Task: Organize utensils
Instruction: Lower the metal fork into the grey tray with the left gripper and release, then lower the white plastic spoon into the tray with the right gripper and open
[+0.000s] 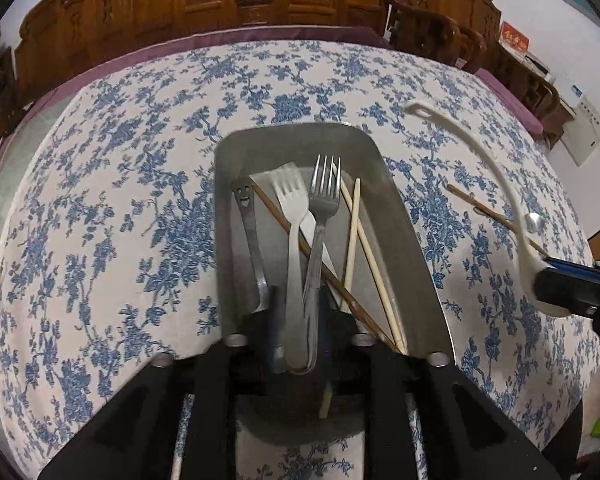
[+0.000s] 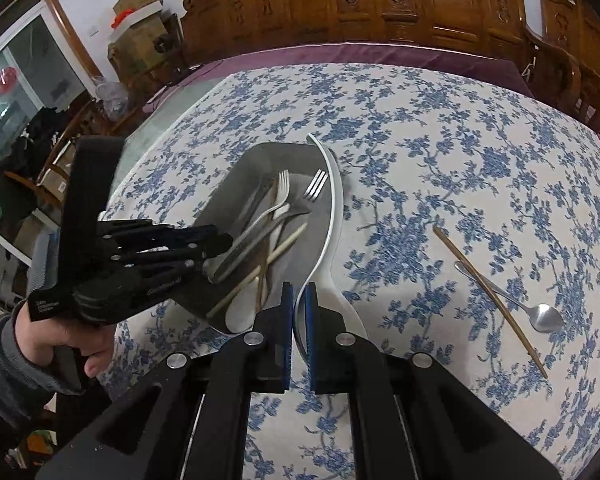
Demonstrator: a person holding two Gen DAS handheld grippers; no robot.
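Pinching white spatula (image 2: 332, 216) edge-on, right tool (image 2: 299, 300) could let it twist out; left tool (image 1: 296, 320), slightly spread round metal fork (image 1: 320, 220) w/ white fork (image 1: 292, 220), could snag both over tray (image 1: 400, 208), mid-frame.

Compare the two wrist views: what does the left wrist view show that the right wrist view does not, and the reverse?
Only the left wrist view: the smiley-face cutout utensil in the tray, and the white ladle's looped handle end.

Only the right wrist view: the person's hand gripping the left gripper, and the steel spoon in full beside the brown chopstick.

Both: the grey tray with metal fork, white fork and pale chopsticks, and the right gripper shut on the white ladle.
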